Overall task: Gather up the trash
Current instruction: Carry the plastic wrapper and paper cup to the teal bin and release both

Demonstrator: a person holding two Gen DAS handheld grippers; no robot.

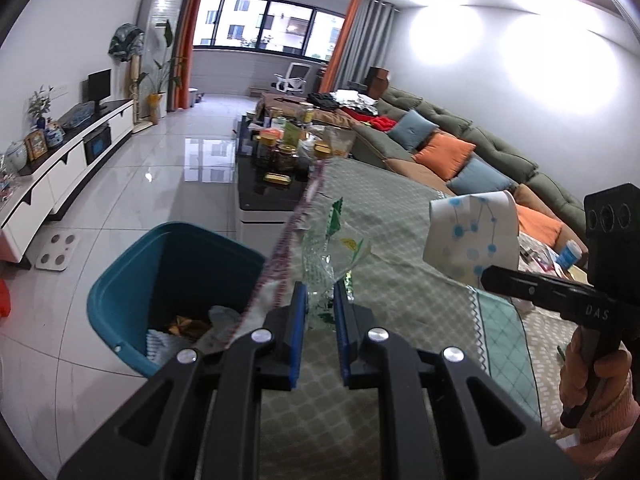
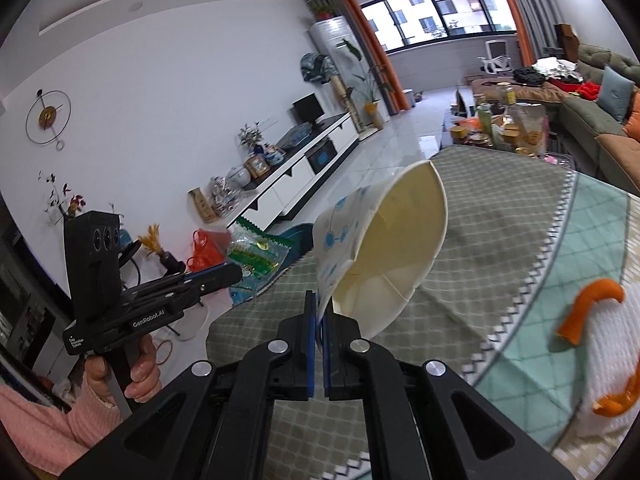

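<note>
left gripper [image 1: 321, 294] is pinching a clear crinkled wrapper [image 1: 334, 248] over the table's near-left edge | right gripper [image 2: 319, 308] is clamping a crushed paper cup [image 2: 380, 248] by its wall above the checked tablecloth [image 2: 500, 216] | teal bin [image 1: 132, 276] is sitting on the floor, left of the table, holding scraps | orange peel [image 2: 592, 308] is lying at right

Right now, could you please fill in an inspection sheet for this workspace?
Surface: table under a checked green cloth.
Job's things: clear plastic wrapper in the left gripper; crushed paper cup in the right gripper; blue bin on the floor beside the table, some trash inside.
Clutter: orange peels on the cloth.
Grippers: left shut on the wrapper, right shut on the cup's rim.
Cables: nothing seen.
Surroundings: sofa with cushions, crowded coffee table, TV cabinet.
</note>
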